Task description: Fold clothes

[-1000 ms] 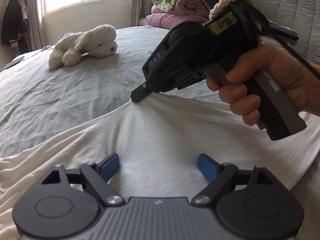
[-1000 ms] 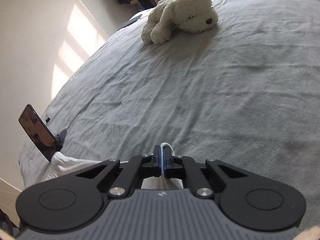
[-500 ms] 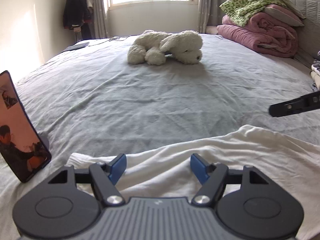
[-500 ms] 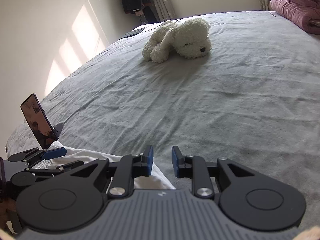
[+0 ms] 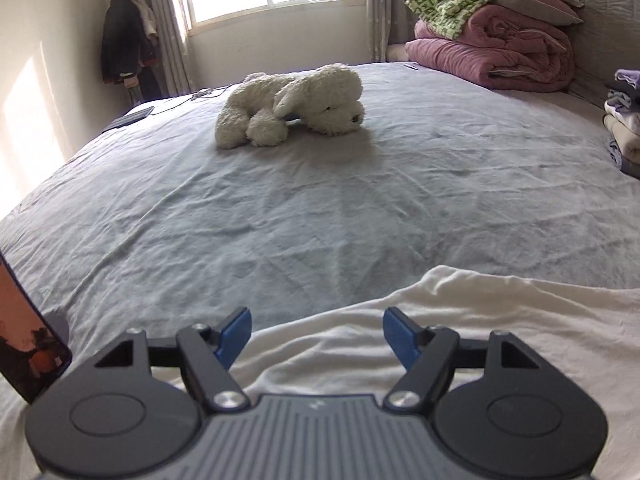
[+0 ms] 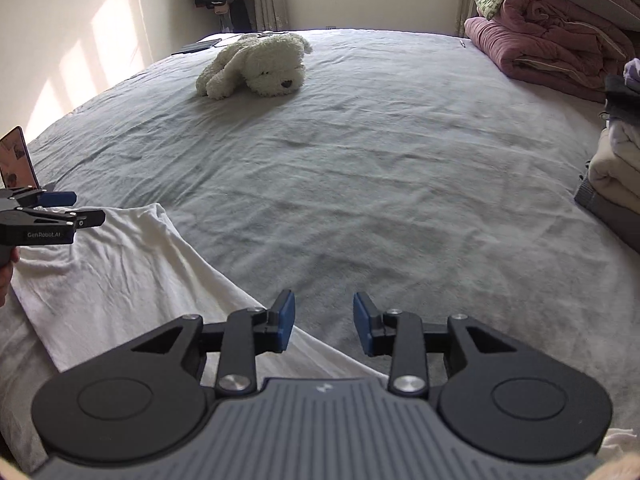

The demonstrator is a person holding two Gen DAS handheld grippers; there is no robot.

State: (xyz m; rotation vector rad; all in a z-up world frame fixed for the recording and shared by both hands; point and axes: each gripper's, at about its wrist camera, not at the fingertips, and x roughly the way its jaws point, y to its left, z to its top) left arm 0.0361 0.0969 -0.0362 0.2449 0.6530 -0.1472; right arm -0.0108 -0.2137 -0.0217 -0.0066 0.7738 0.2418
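"GenRobot.AI" is printed on the left gripper (image 6: 72, 210) above the white garment (image 6: 120, 272)

"GenRobot.AI" in white letters on side of black left gripper (image 6: 60, 210), right wrist view. Small white logo mark on grey housing, unreadable.

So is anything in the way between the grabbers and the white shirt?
No, nothing visible. The white shirt lies open on the bed, right under the left gripper and beside the right gripper. The stuffed dog sits far off.
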